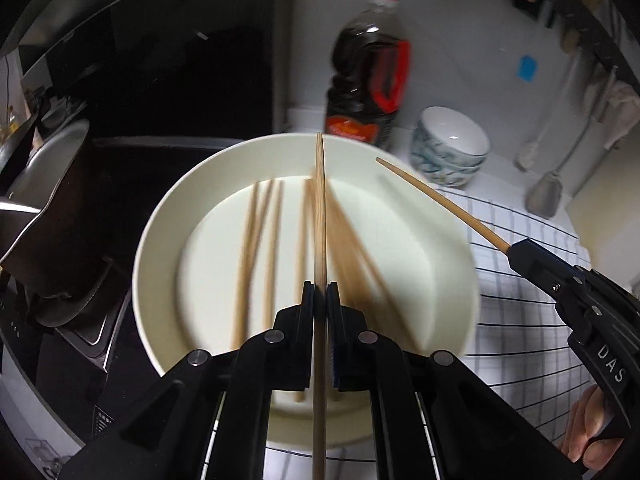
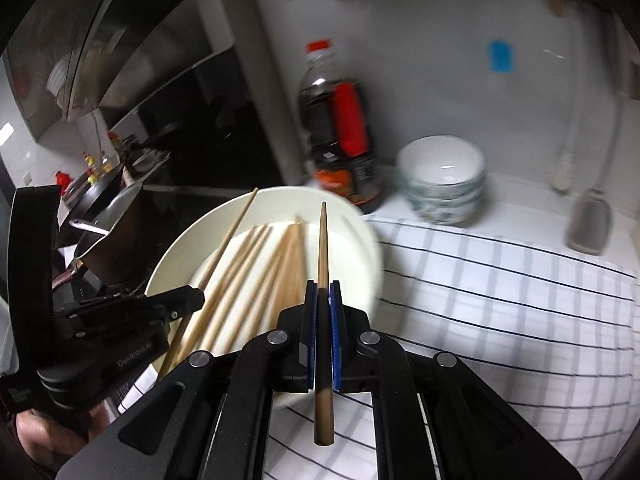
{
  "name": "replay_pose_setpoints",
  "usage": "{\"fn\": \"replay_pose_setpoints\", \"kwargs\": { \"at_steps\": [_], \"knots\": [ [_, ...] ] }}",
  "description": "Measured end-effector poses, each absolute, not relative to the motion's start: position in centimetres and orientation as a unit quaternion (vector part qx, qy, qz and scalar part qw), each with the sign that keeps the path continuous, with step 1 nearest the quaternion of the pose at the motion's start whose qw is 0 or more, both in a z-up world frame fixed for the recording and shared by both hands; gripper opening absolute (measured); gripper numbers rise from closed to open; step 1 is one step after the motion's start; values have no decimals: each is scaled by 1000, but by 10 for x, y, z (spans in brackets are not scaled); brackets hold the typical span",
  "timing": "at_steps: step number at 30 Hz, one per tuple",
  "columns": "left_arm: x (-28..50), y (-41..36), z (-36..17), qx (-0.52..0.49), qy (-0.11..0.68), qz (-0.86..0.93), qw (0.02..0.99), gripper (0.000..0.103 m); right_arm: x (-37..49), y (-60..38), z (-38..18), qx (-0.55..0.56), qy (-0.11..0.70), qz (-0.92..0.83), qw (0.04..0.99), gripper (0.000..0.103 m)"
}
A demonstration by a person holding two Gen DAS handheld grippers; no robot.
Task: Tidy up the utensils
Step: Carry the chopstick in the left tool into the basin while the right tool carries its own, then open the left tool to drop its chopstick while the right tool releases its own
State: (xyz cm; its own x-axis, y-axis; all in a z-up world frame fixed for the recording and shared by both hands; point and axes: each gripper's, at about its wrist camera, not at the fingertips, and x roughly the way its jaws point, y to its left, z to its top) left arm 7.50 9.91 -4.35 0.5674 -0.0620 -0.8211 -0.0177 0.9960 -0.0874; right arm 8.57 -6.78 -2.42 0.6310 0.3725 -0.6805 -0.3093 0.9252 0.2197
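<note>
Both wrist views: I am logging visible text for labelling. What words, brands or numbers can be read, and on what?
"DAS": on the right gripper body.
"GenRobot.AI": on the left gripper body, faint.
Sauce bottle label: blurred, unreadable.
Blue sticker on the wall: no legible text.

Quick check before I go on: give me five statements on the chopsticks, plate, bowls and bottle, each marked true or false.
1. Each gripper is shut on one chopstick. True: the left gripper pinches the left-held chopstick, the right gripper pinches the right-held chopstick.
2. The plate is bare. False: several loose chopsticks lie in it.
3. The bowls are stacked. True.
4. The bottle lies on its side. False: it stands upright.
5. The checked cloth covers the plate. False: it lies on the counter beside and under the plate.
</note>
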Motion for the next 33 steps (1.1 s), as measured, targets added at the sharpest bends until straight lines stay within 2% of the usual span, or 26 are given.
{"fn": "replay_pose_setpoints", "kwargs": {
  "at_steps": [11, 22, 23, 24, 25, 26, 27, 28, 31, 33],
  "knots": [
    [105, 138, -85, -45, 502, 0, 863, 7, 124, -8, -55, 16, 424, 190, 885, 6],
    [122, 150, -98, -46, 528, 3, 848, 8, 141, 8, -76, 6, 470, 186, 863, 7],
    [122, 151, -97, -48, 530, 6, 847, 10, 141, 6, -75, 10, 471, 184, 863, 8],
    [122, 152, -96, -50, 529, 7, 847, 20, 140, 4, -73, 13, 469, 181, 865, 13],
    [120, 154, -93, -50, 526, 10, 849, 35, 139, 2, -70, 14, 466, 178, 867, 17],
    [117, 155, -89, -46, 521, 17, 852, 45, 137, 0, -68, 14, 461, 174, 870, 24],
    [114, 156, -84, -43, 513, 24, 857, 65, 135, -2, -64, 11, 456, 169, 874, 27],
    [111, 158, -80, -42, 506, 28, 861, 69, 133, -3, -61, 9, 453, 168, 875, 27],
    [104, 161, -69, -40, 502, 37, 863, 70, 125, -8, -54, 4, 451, 162, 878, 28],
    [99, 165, -62, -47, 503, 46, 862, 76, 121, -10, -51, 5, 451, 161, 878, 34]
  ]
}}
